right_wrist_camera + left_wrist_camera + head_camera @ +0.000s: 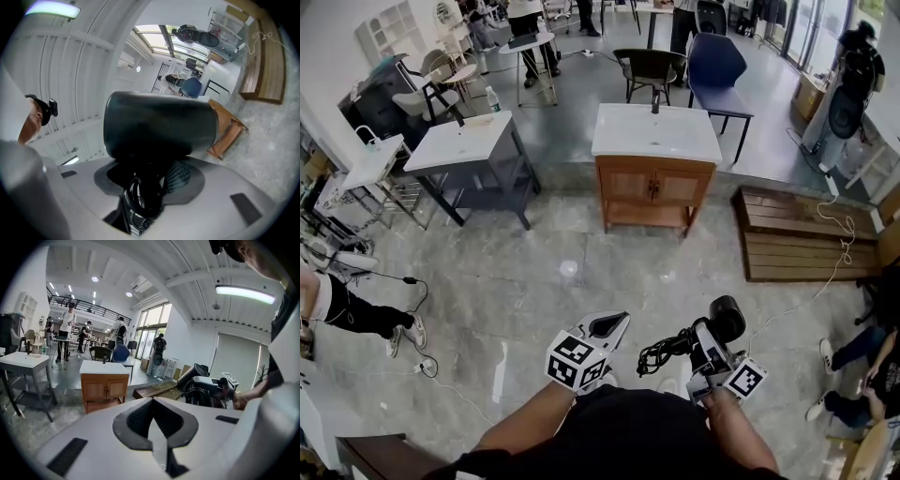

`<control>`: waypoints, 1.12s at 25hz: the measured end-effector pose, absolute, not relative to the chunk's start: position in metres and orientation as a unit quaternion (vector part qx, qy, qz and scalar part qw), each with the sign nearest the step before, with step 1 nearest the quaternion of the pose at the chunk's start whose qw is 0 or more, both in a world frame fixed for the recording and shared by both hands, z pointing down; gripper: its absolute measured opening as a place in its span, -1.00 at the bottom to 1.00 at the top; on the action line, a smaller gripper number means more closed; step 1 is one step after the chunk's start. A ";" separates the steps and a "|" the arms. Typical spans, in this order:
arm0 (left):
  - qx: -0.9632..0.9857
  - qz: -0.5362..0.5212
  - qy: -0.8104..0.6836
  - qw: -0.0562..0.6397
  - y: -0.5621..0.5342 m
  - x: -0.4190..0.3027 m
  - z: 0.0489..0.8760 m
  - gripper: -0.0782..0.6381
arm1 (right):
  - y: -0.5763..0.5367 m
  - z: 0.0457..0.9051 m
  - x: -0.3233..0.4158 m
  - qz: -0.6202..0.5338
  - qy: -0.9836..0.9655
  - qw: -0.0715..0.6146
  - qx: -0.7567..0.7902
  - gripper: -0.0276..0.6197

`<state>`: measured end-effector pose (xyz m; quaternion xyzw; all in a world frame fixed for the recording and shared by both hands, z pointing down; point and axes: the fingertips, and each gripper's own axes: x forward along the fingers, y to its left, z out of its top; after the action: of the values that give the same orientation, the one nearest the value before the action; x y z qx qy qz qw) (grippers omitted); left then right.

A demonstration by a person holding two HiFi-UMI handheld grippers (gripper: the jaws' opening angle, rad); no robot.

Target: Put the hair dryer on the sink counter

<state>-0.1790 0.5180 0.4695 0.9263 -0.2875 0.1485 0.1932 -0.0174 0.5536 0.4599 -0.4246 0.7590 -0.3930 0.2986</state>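
Well short of the sink table (656, 136), the right gripper (705, 349), clamped on the hair dryer (727, 319), should keep its cord (662, 354) clear.

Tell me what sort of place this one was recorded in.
Probably a large open hall set up for trials, not a real bathroom. Two free-standing sink units, a wooden cabinet and a grey stand, sit on a bare stone floor, with chairs behind and tall windows.
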 end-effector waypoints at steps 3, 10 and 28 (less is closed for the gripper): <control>0.927 0.152 -0.281 0.195 0.514 -0.194 0.474 -0.78 | 0.549 0.463 -0.033 -0.392 0.758 0.299 -0.427 -0.38; 0.927 0.163 -0.264 0.212 0.506 -0.231 0.491 -0.78 | 0.537 0.463 -0.065 -0.392 0.749 0.304 -0.438 -0.38; 0.911 0.174 -0.290 0.237 0.410 -0.231 0.506 -0.78 | 0.439 0.474 -0.059 -0.422 0.743 0.331 -0.400 -0.38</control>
<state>-0.2310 0.4103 0.5059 0.9108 -0.2897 0.1740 0.2370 -0.0587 0.4388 0.4741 -0.3997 0.7433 -0.4220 0.3311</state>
